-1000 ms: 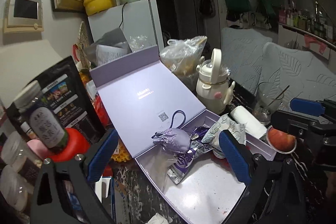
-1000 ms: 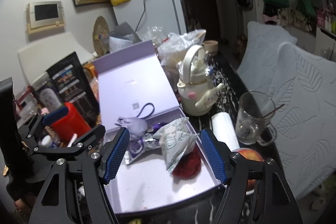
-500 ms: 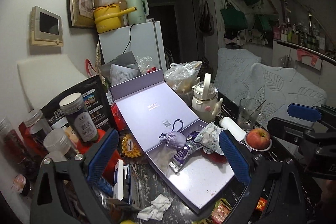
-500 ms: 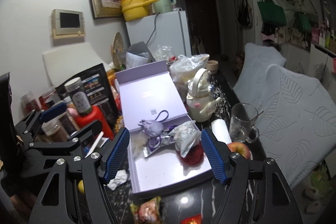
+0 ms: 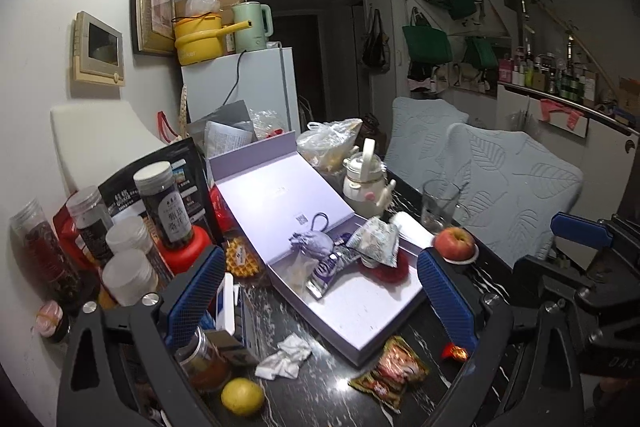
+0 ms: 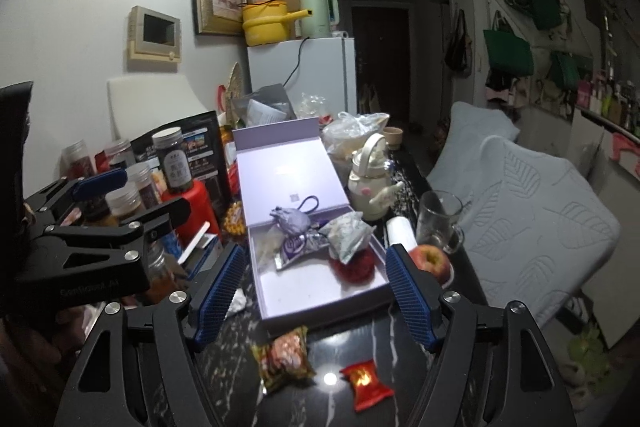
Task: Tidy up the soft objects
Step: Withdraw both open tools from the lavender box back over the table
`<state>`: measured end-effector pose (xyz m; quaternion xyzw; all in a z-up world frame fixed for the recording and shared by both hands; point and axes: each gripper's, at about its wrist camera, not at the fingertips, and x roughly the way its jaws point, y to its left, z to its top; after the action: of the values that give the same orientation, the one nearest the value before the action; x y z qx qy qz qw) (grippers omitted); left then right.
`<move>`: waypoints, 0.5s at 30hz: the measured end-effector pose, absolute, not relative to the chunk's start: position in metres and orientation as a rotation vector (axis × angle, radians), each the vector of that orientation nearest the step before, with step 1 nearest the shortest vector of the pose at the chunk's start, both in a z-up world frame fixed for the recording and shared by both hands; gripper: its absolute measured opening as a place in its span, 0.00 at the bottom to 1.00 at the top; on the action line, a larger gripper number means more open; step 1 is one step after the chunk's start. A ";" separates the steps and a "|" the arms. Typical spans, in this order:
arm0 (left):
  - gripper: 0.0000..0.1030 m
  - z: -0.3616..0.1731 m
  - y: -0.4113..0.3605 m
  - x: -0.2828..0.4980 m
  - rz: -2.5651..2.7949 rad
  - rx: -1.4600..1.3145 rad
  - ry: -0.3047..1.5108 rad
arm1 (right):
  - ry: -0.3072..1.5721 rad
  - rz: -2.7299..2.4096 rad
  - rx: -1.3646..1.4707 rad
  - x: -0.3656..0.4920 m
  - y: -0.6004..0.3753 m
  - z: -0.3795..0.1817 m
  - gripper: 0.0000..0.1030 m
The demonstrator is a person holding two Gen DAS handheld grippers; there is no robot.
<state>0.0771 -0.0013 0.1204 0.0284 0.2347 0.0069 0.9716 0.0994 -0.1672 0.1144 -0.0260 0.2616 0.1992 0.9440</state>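
An open lilac box (image 5: 360, 301) (image 6: 320, 297) lies on the dark table. In it lie a purple drawstring pouch (image 5: 314, 245) (image 6: 292, 219), a purple snack wrapper (image 5: 330, 267) (image 6: 296, 247), a pale patterned packet (image 5: 376, 241) (image 6: 348, 233) and a red fuzzy thing (image 5: 386, 263) (image 6: 356, 265). My left gripper (image 5: 320, 307) is open and empty, above the box's near end. My right gripper (image 6: 316, 295) is open and empty, in front of the box. A snack packet (image 5: 394, 375) (image 6: 286, 353) and a red sachet (image 5: 454, 351) (image 6: 366, 383) lie on the table near the box.
Jars and a red can (image 5: 182, 247) crowd the left. A lemon (image 5: 242, 397) and crumpled tissue (image 5: 286, 355) lie near the front. An apple (image 5: 454, 243) (image 6: 428, 261), a glass mug (image 6: 438, 223), a white roll (image 6: 400, 231) and a cream kettle (image 6: 370, 183) stand right of the box.
Both grippers have pulled back and up from the box, so more of the table shows. Both stay open and empty. Nothing in the box has moved.
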 end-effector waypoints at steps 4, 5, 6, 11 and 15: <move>0.95 0.116 -0.003 0.061 -0.021 0.055 0.482 | 0.516 0.392 -0.059 0.072 -0.169 0.112 0.75; 0.95 0.114 -0.005 0.056 -0.029 0.058 0.483 | 0.512 0.389 -0.061 0.066 -0.169 0.111 0.76; 0.95 0.113 -0.006 0.052 -0.036 0.061 0.483 | 0.507 0.389 -0.064 0.060 -0.169 0.110 0.77; 0.95 0.108 -0.013 0.034 -0.099 0.085 0.493 | 0.497 0.386 -0.067 0.031 -0.169 0.103 0.80; 0.95 0.106 -0.018 0.024 -0.141 0.082 0.488 | 0.514 0.384 -0.074 0.017 -0.169 0.096 0.80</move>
<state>0.0236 -0.0182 0.1061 0.0406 0.2411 -0.0697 0.9671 0.0174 -0.1693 0.0965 -0.0365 0.2526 0.1887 0.9483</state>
